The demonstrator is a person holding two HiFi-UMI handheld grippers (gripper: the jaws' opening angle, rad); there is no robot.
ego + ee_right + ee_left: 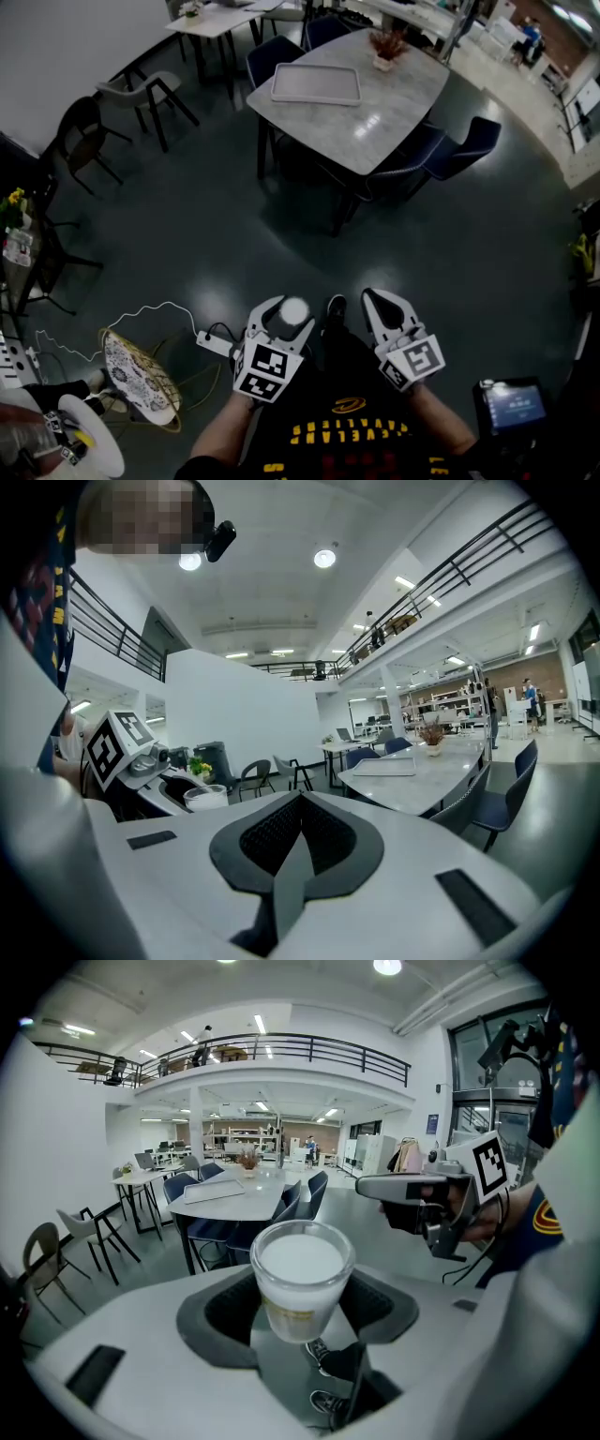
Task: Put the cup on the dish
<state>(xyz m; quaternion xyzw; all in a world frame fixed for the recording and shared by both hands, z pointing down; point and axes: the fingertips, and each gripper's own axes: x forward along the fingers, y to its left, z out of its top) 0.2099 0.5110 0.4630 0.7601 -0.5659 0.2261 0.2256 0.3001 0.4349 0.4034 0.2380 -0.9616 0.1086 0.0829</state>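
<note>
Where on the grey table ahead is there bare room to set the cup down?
The table is bare across its near right half, bordered by the tray, the plant and the near edge: room for the cup. The far left end is taken by the tray.

Shows the right hand-held gripper (298, 846) up close: white body, dark ribbed pads pressed together, nothing between them. At far left, takes in the left hand-held gripper (192, 787) with its black-and-white marker cube (116, 744) and a clear cup (207, 798) with white contents at its jaws. Beyond, to the right, shows a grey bench (422, 787) carrying a flat tray (384, 767) and a potted plant (431, 735), blue chairs (511, 794) tucked beside it. Farther back, catches a white wall (244, 705), a railed balcony (441, 569) and round ceiling lights (324, 558).
</note>
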